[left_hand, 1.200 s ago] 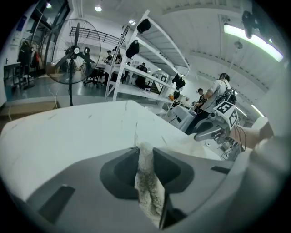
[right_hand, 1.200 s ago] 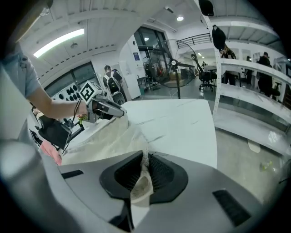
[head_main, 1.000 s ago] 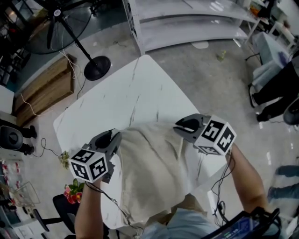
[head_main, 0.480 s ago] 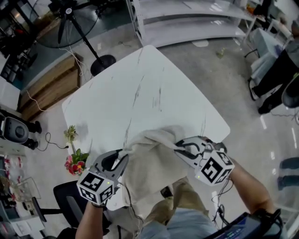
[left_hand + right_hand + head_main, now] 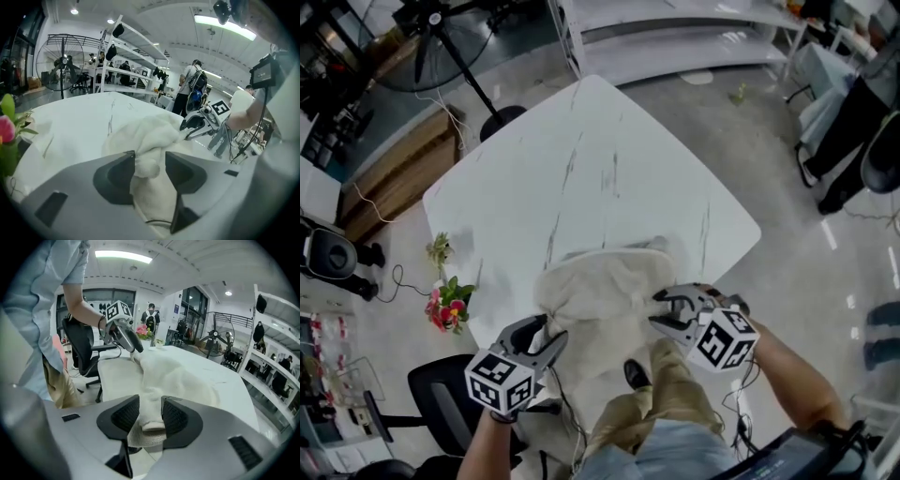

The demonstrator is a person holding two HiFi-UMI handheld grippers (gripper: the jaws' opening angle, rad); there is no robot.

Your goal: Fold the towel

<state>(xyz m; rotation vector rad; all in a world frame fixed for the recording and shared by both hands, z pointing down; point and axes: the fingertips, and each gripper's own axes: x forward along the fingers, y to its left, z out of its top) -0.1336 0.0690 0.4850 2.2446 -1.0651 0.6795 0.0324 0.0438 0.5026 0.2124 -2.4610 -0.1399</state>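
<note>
Fluffy cream towel (image 5: 600, 292), loosely bunched.

Grey left gripper (image 5: 546, 334), right gripper (image 5: 659, 311); khaki trousers (image 5: 667, 396).

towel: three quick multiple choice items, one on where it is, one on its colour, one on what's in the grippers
1. Where is the towel? A) at the table's near edge, by the person B) at its far corner C) on the floor
2. Its colour? A) blue B) cream C) black
3. What stands between the jaws of the left gripper and the right gripper? A) nothing B) a flower C) towel cloth

A: head view shows it there. B: cream in every view. C: cloth stands between both pairs of jaws, which have just been opening.
</note>
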